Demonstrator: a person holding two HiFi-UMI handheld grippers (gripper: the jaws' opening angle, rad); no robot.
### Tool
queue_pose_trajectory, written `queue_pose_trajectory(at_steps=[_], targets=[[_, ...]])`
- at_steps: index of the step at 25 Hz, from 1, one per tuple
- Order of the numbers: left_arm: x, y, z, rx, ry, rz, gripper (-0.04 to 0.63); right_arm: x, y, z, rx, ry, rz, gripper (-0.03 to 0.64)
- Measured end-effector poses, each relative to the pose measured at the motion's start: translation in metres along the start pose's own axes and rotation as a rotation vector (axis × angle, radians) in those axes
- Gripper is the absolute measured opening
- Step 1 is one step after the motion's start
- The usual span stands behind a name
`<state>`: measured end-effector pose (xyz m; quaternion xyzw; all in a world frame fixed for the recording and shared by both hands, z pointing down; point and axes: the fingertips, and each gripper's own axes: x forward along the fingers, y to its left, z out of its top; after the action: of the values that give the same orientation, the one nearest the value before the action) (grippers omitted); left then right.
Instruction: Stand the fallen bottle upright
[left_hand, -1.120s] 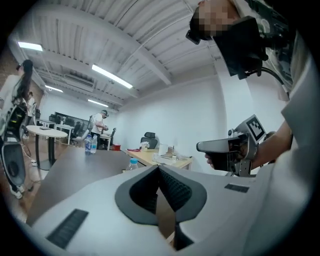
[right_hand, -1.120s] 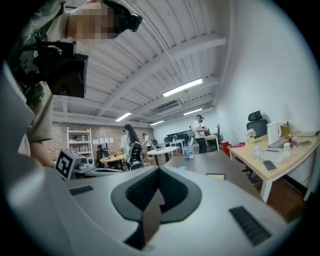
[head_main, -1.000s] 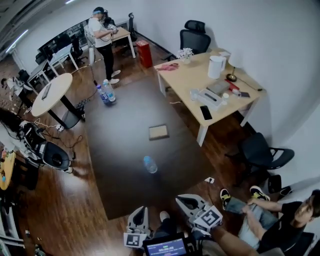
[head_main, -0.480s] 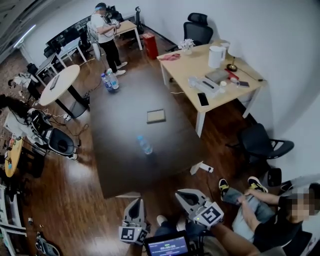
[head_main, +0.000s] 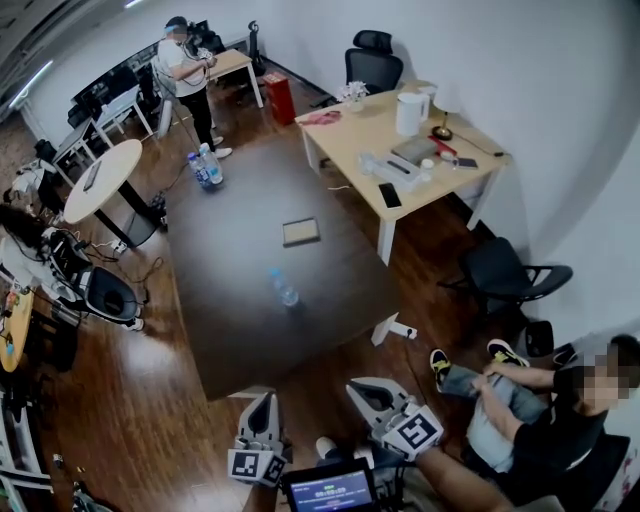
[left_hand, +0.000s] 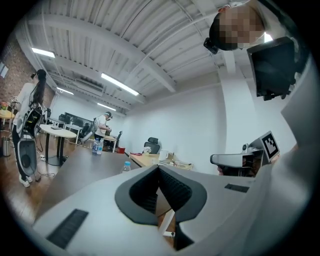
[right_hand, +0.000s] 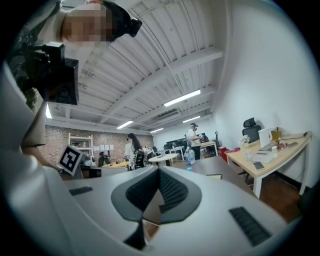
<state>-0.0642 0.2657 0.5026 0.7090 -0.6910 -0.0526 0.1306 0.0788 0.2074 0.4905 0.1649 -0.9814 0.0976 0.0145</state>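
A small clear bottle (head_main: 283, 288) with a blue label stands on the dark table (head_main: 230, 320) near its middle; in the left gripper view the bottle (left_hand: 126, 166) looks upright, cap on top. My left gripper (head_main: 265, 398) and right gripper (head_main: 357, 385) hover over the wooden floor short of the table's near edge, well away from the bottle. Both point roughly level toward the table. The left gripper (left_hand: 159, 167) and the right gripper (right_hand: 159, 169) are shut with nothing between their pads.
A notebook (head_main: 301, 232) lies further along the table, and two bottles (head_main: 205, 167) stand at its far end. A light wooden desk (head_main: 400, 150) with clutter stands at the right, with a black chair (head_main: 505, 275) near it. One person sits at lower right (head_main: 520, 410); another stands at the back (head_main: 185, 70).
Both grippers have drawn back from the table's near edge and risen slightly. The table and bottle now sit farther off in the head view. The jaws stayed shut.
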Motion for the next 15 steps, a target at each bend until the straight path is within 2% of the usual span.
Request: queue_pose_trajectory(at_steps=[9, 15], targets=[[-0.011, 0.001, 0.001, -0.009, -0.009, 0.002, 0.000, -0.006, 0.009, -0.008, -0.019, 0.033, -0.021, 0.020], [-0.015, -0.003, -0.004, 0.026, -0.021, 0.007, 0.000, -0.012, 0.009, -0.008, -0.029, 0.038, -0.018, 0.020]])
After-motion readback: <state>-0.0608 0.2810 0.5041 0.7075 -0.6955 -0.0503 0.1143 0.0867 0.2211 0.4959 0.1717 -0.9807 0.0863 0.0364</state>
